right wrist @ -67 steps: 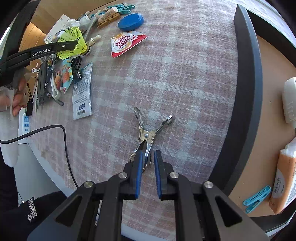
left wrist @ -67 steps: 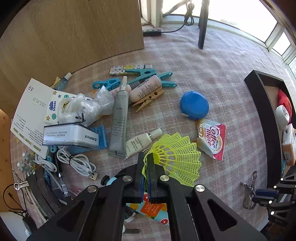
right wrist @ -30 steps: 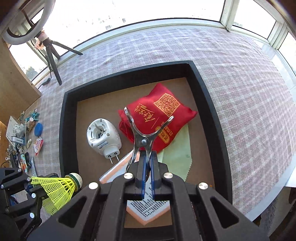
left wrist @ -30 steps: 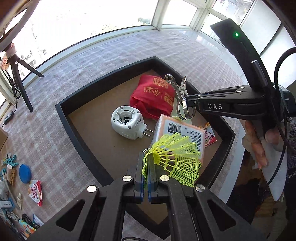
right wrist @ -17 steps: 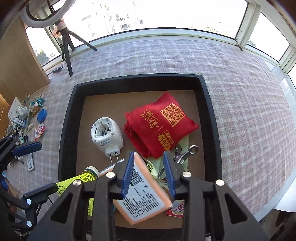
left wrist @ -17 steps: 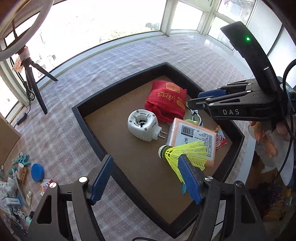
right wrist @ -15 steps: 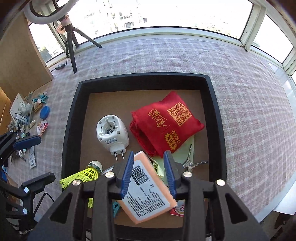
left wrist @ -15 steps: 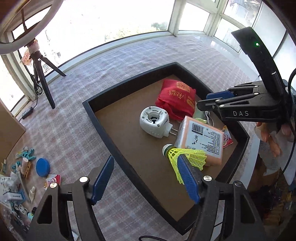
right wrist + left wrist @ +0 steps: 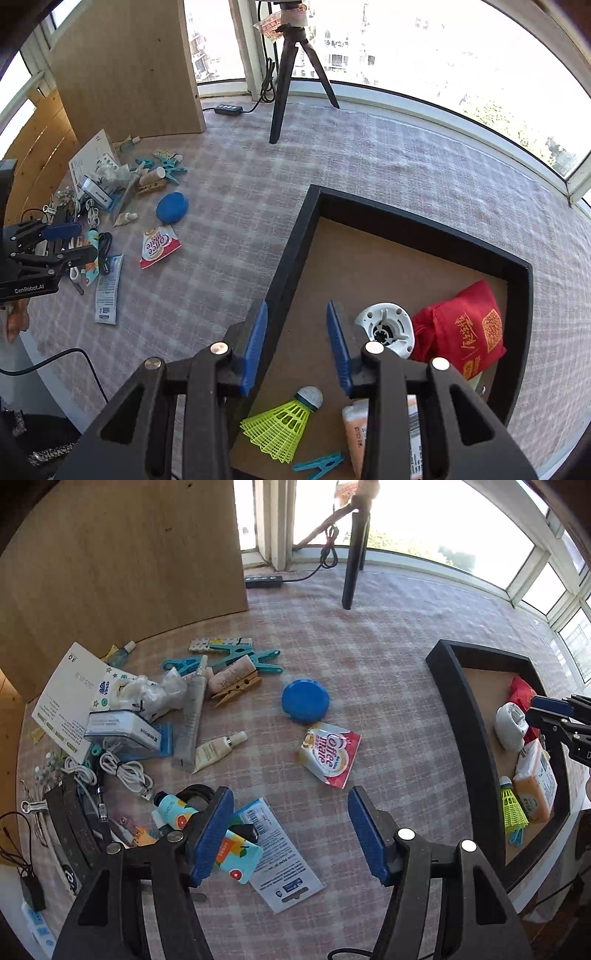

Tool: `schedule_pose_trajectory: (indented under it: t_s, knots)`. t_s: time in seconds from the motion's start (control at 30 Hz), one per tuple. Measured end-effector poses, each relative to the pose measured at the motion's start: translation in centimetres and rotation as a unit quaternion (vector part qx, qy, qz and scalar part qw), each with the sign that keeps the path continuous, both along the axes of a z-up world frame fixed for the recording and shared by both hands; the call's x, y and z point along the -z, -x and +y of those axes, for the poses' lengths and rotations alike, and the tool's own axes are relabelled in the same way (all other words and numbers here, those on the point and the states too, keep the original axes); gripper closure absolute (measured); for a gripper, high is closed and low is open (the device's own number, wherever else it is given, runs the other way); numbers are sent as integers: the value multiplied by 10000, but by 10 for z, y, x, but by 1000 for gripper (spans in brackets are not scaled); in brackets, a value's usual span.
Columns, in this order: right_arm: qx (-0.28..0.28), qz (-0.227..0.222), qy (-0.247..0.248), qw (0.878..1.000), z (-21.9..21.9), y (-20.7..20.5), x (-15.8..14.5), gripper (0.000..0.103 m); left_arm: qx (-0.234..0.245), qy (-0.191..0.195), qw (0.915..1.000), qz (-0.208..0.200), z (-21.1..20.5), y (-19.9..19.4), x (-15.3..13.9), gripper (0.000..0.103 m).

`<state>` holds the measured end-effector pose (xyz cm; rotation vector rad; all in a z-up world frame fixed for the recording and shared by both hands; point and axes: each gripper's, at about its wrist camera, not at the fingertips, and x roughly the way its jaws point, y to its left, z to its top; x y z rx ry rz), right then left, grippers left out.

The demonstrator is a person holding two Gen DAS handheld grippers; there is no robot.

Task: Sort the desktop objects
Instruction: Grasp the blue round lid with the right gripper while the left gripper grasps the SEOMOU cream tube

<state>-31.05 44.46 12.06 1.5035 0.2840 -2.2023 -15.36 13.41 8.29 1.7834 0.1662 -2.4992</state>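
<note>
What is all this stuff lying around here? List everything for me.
tray: one, black rim, right of the clutter.
shuttlecock: one, yellow-green, in the tray.
pouch: one, red, in the tray.
plug-in device: one, white, in the tray beside the pouch.
tissue pack: one, orange, in the tray.
coffee creamer sachet: one, red and white, on the cloth.
round lid: one, blue, above the sachet.
clothes pegs: several, teal, in the clutter.
tripod: one, black, by the window.
left gripper: blue pads, jaws closing, nothing between them.
right gripper: blue pads, open, empty.
</note>
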Motion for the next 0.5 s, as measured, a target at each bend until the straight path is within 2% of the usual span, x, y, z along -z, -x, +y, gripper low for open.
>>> schedule_pose_trajectory:
  t_s: [0.23,0.37,0.5]
  knots:
    - [-732,-345,112,9967,-92,24,19,70,-1083,-392,9923,-449,-69,-17,29,52]
    - [-1094,-539,20,9925,-144,35,34,60,-1459,-690,9844,-702,-84,-17,45,52]
    - [-1288,-669,-126,9893,-185,46,53,57,-1763,-911,9762,-869,-88,-13,56,53]
